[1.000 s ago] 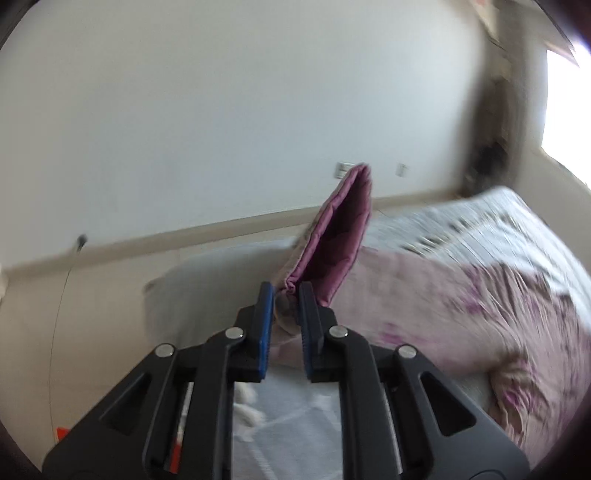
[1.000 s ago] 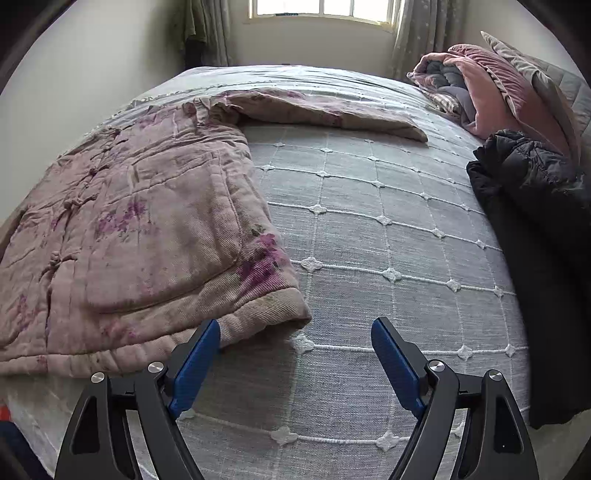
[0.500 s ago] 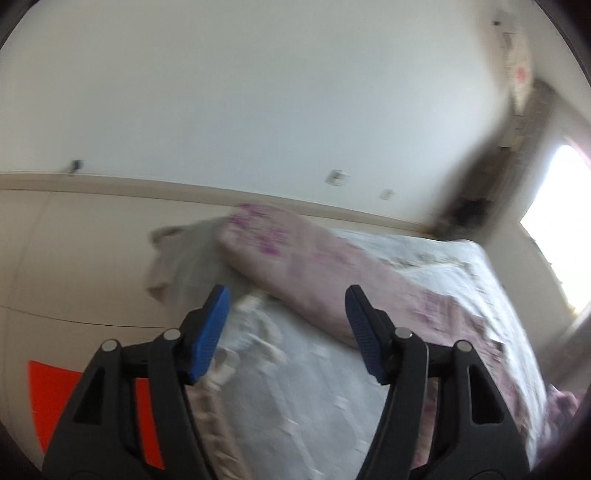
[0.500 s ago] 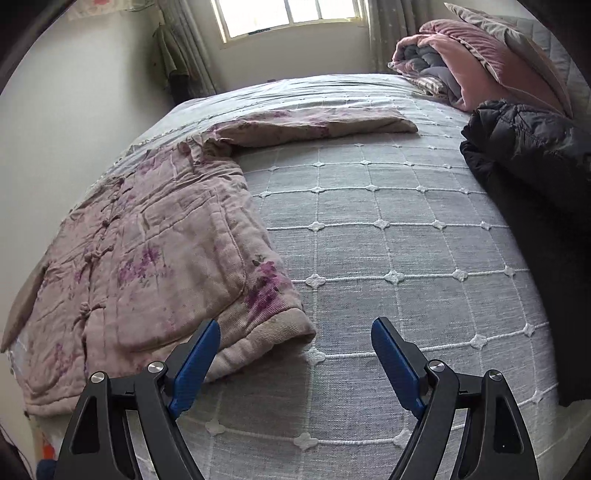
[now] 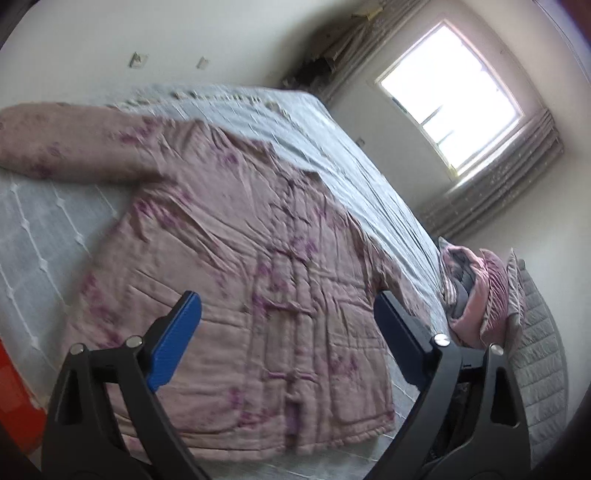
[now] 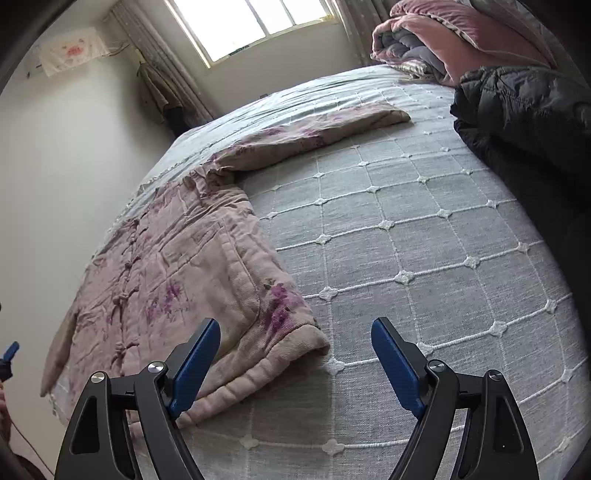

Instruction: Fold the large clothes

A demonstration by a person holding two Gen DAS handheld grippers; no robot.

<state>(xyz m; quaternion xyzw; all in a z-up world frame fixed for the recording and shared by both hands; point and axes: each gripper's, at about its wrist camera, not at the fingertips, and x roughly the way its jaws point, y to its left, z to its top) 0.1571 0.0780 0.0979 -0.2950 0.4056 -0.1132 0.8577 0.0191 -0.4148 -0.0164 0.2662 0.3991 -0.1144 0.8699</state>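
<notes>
A pink quilted jacket (image 5: 236, 266) with purple flowers lies spread flat, front up, on the bed (image 5: 37, 229). One sleeve (image 5: 66, 147) stretches to the upper left in the left wrist view. My left gripper (image 5: 288, 332) is open and empty, hovering above the jacket's lower body. In the right wrist view the jacket (image 6: 177, 266) fills the left side, its other sleeve (image 6: 314, 133) reaching toward the far side. My right gripper (image 6: 295, 354) is open and empty, just above the jacket's near hem corner (image 6: 295, 339).
The bed has a grey quilted cover (image 6: 424, 240). A dark padded coat (image 6: 524, 122) lies at the right edge, folded pink and grey bedding (image 6: 443, 44) behind it. A window (image 6: 251, 26) and curtains are beyond. An orange object (image 5: 14, 391) sits beside the bed.
My left gripper let go of the jacket sleeve, opened wide and swung over the jacket's body. My right gripper stayed open and shifted slightly toward the hem corner.
</notes>
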